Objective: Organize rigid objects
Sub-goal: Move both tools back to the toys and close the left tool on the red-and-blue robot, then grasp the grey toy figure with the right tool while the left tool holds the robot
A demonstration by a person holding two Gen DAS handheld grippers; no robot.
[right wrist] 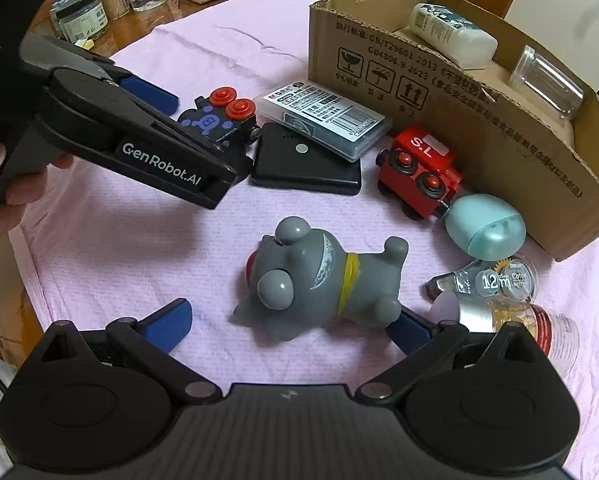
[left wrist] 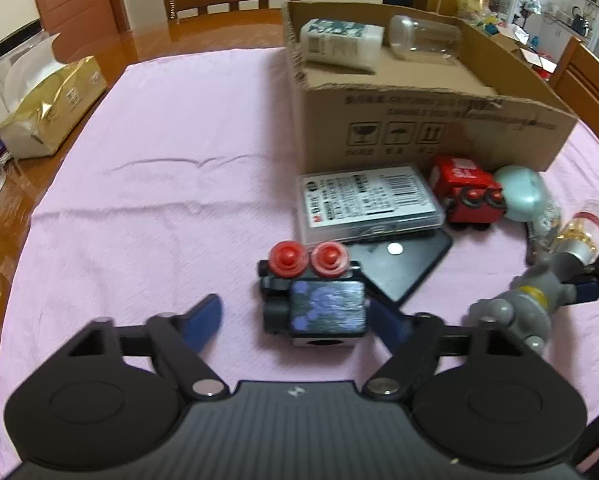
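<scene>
A black toy train car [left wrist: 315, 300] with red wheels lies on the pink cloth between the open fingers of my left gripper [left wrist: 299, 320]; it also shows in the right wrist view [right wrist: 219, 120]. A grey rubber dog toy [right wrist: 319, 280] lies between the open fingers of my right gripper [right wrist: 291, 320], and shows in the left wrist view [left wrist: 527, 304]. The cardboard box [left wrist: 419, 120] stands behind, holding a white bottle [left wrist: 339, 44] and a clear jar [left wrist: 427, 40].
On the cloth lie a clear plastic case [right wrist: 323, 116], a black flat device [right wrist: 303, 164], a red train car [right wrist: 419, 172], a teal egg-shaped object [right wrist: 485, 226], correction tape [right wrist: 499, 280] and a small bottle [right wrist: 531, 324]. A gold bag [left wrist: 47, 112] and jars sit at the left.
</scene>
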